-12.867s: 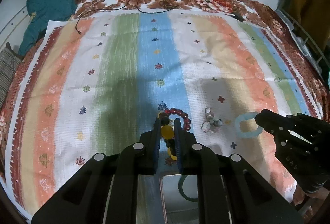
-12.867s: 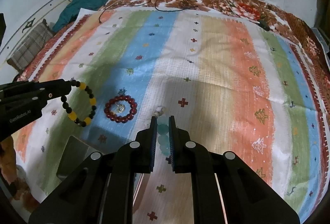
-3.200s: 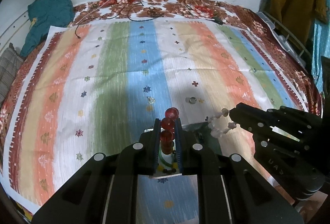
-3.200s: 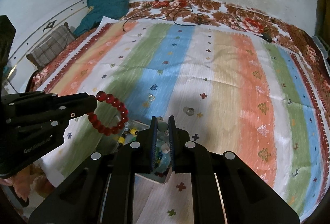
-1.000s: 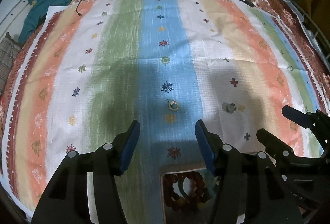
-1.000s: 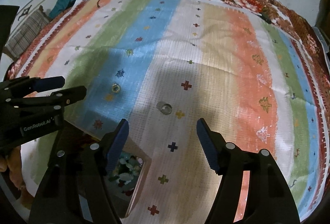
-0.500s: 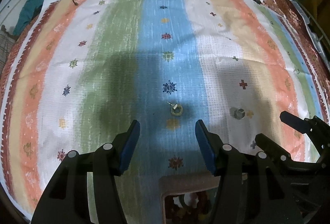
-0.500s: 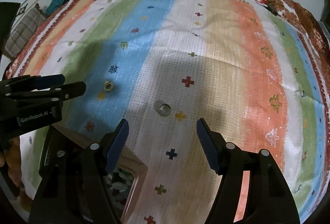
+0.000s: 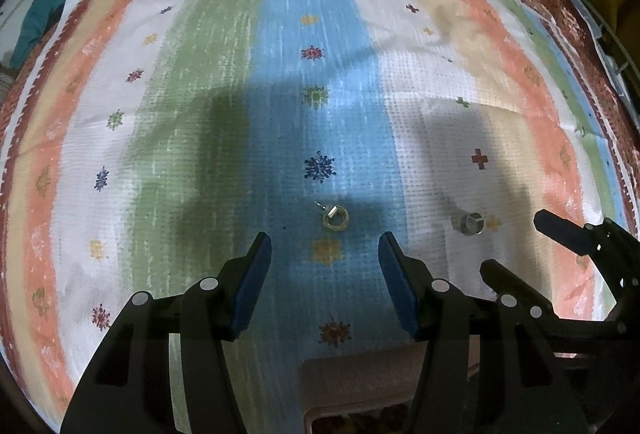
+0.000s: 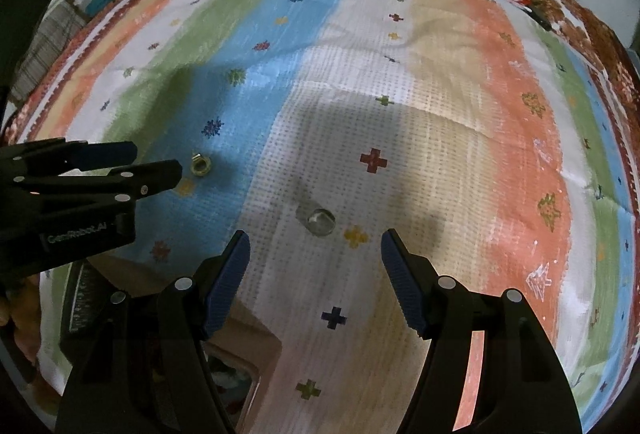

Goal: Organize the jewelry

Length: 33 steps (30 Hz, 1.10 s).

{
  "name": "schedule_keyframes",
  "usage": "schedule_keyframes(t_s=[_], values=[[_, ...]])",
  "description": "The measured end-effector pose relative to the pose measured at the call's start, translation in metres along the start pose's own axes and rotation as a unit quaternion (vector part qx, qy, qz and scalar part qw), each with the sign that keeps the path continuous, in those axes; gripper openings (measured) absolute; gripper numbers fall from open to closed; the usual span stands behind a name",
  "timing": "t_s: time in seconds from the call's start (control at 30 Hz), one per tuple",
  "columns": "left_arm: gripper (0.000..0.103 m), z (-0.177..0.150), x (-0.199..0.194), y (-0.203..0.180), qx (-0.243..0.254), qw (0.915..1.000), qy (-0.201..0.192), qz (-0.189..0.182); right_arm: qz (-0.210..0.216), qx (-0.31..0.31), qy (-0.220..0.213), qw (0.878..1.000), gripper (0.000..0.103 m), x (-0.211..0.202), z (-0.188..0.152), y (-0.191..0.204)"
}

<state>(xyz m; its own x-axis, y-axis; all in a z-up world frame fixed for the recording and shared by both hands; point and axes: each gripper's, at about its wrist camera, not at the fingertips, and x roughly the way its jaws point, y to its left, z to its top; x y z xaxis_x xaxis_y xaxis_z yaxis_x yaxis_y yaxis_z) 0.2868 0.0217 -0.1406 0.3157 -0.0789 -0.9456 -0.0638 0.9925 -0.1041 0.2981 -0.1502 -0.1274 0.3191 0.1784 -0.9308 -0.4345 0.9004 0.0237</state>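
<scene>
From the left wrist, the left gripper hangs with its ribbed blue pads apart and empty, just short of a small gold ring on the blue stripe of the coarse woven striped cloth; the ring sits closer than a second ago. A box is cut off at the bottom edge, its contents unclear. From the right wrist, the right gripper is likewise spread and empty before a silvery ring, also nearer; its shape is blurred.
</scene>
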Motion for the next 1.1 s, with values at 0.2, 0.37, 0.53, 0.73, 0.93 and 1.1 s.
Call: schedule_keyframes(t_s=[0.2, 0.37, 0.53, 0.73, 0.93, 1.1], values=[[0.056, 0.005, 0.011, 0.003, 0.0, 0.9999, 0.011, -0.001, 0.002, 0.003, 0.007, 1.0, 0.068, 0.009, 0.003, -0.005], [0.051, 0.008, 0.017, -0.002, 0.013, 0.9997, 0.017, -0.009, 0.002, 0.001, 0.014, 1.0, 0.068, 0.017, 0.005, -0.005], [0.048, 0.013, 0.024, -0.005, 0.016, 0.9995, 0.024, -0.011, -0.001, -0.001, 0.024, 1.0, 0.068, 0.027, 0.006, -0.006], [0.044, 0.016, 0.035, -0.009, 0.026, 0.9989, 0.037, -0.013, 0.003, -0.004, 0.028, 1.0, 0.064, 0.033, 0.01, -0.007], [0.038, 0.019, 0.045, -0.013, 0.033, 0.9979, 0.054, -0.011, 0.002, -0.003, 0.036, 0.999, 0.061, 0.044, 0.012, -0.005], [0.036, 0.02, 0.049, -0.016, 0.042, 0.9972, 0.061, -0.007, -0.001, 0.004, 0.038, 0.999, 0.055, 0.048, 0.014, -0.003]])
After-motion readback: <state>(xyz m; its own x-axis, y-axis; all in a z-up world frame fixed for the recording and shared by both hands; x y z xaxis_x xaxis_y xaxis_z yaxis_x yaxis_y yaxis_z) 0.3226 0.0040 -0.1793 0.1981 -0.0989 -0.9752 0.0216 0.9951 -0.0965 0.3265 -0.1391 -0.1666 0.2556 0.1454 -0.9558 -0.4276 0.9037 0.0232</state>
